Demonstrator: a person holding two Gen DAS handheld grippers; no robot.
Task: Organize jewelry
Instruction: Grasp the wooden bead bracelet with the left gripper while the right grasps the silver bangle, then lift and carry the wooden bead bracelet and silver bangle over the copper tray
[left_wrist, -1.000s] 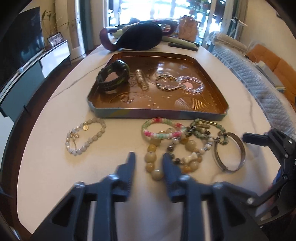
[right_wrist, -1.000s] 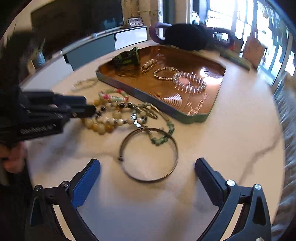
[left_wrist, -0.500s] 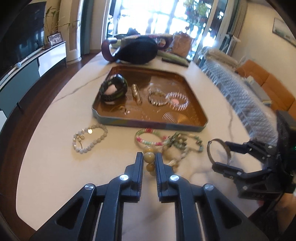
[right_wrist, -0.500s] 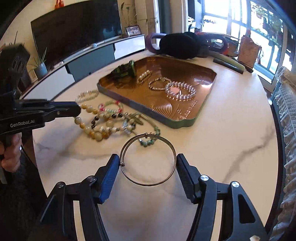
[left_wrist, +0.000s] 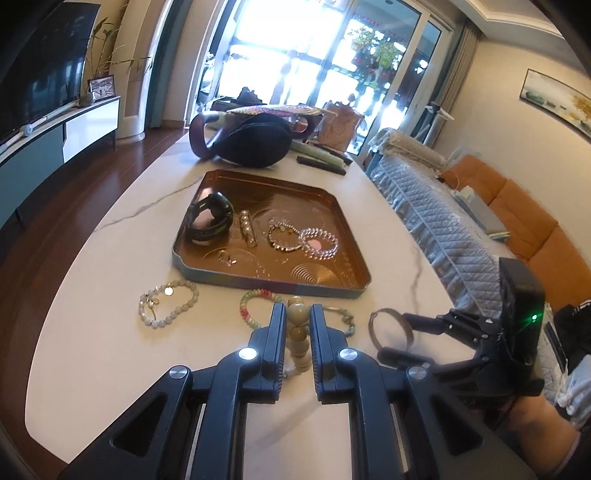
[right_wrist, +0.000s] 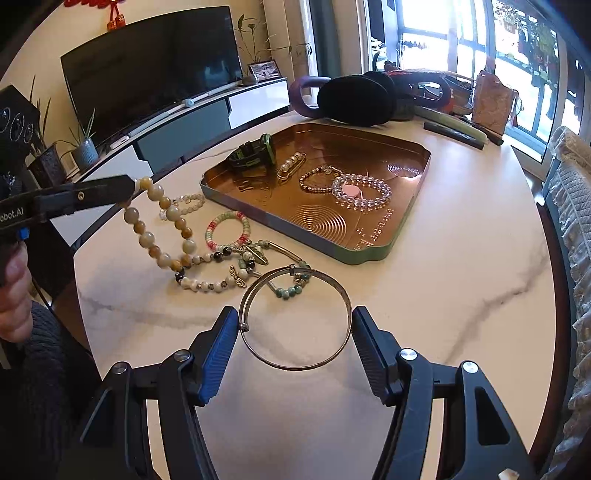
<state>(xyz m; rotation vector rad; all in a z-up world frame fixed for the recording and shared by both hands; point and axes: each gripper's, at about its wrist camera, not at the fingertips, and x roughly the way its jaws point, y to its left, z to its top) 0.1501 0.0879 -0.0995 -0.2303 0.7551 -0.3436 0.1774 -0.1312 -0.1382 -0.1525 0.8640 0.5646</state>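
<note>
My left gripper (left_wrist: 297, 320) is shut on a large-bead tan bracelet (left_wrist: 298, 334) and holds it above the table; it hangs from the fingers in the right wrist view (right_wrist: 162, 225). My right gripper (right_wrist: 293, 334) is shut on a silver bangle (right_wrist: 295, 319), which it holds by both sides; the bangle also shows in the left wrist view (left_wrist: 389, 326). The copper tray (left_wrist: 343, 280) holds a dark watch (left_wrist: 208, 221), a pearl clip (left_wrist: 246, 229) and two bead bracelets (left_wrist: 303, 240).
On the table lie a pale bead bracelet (left_wrist: 168, 304), a pink-green bracelet (right_wrist: 228, 230) and tangled bead strands (right_wrist: 236, 269). A black bag (left_wrist: 255, 140) stands behind the tray. A covered sofa (left_wrist: 436, 210) runs along the right edge.
My left gripper has risen with the tan bracelet, lifting it off the pile. My right gripper has closed further on the bangle and lifted it.
</note>
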